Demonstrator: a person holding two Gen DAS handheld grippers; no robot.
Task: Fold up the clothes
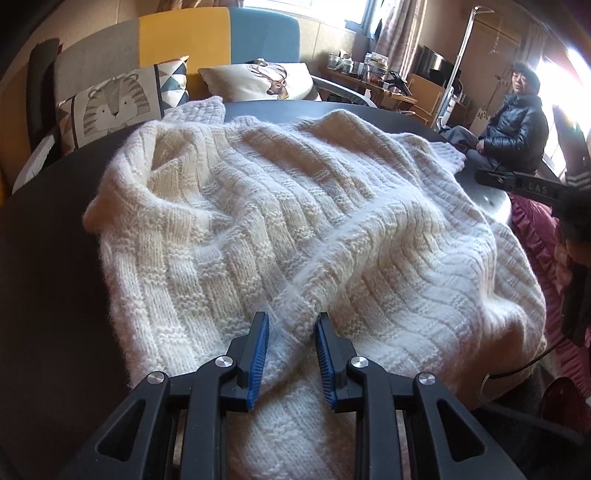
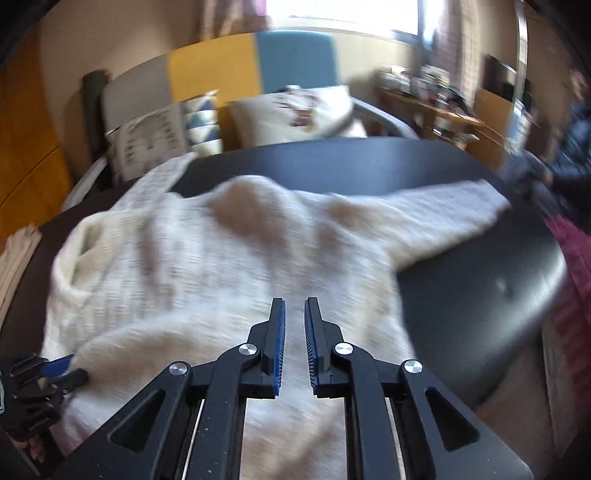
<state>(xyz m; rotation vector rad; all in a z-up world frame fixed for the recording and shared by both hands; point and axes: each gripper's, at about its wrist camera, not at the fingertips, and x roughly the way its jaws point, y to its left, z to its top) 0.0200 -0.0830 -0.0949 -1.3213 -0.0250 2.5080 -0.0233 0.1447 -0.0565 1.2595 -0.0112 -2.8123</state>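
Observation:
A cream knitted sweater lies spread and rumpled on a dark round table. My left gripper points down at its near edge and is shut on a raised fold of the knit that runs up between the blue pads. In the right wrist view the sweater is blurred, with one sleeve stretched out to the right. My right gripper hovers over the sweater's near part, its pads a narrow gap apart with nothing pinched. The left gripper shows at the sweater's lower left edge.
Cushions and a colour-block headboard stand behind the table. A person in a dark jacket sits at the far right beside a cluttered desk. Pink fabric lies off the table's right edge, and bare tabletop shows there.

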